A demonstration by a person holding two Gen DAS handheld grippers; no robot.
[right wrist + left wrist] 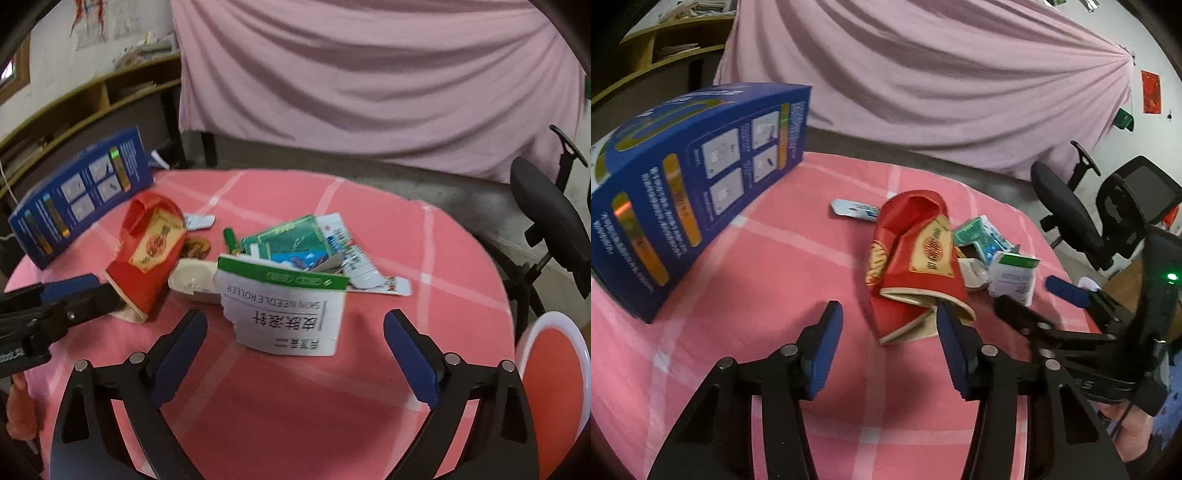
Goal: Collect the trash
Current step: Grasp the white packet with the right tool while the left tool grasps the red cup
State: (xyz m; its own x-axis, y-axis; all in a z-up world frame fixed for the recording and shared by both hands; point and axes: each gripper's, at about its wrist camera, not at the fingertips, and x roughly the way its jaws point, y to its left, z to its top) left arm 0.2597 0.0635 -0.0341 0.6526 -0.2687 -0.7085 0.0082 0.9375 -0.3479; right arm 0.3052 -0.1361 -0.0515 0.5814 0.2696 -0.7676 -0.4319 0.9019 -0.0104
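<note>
A crushed red carton (916,266) with a gold label lies on the pink checked tablecloth (738,295). My left gripper (886,310) is open; its right fingertip sits at the carton's open lower edge, and only the carton's near corner lies between the pads. A white box with a green top (291,310) stands between the wide-open fingers of my right gripper (295,319), touched by neither pad. Behind the white box lie a green packet (291,240) and torn wrappers. In the right wrist view the left gripper (99,295) is next to the red carton (147,258).
A tall blue box (690,177) stands at the table's left. A white plastic piece (192,277) and a small green stick (229,238) lie among the litter. A black office chair (546,214) stands to the right, with a red, white-rimmed round thing (554,387) near it.
</note>
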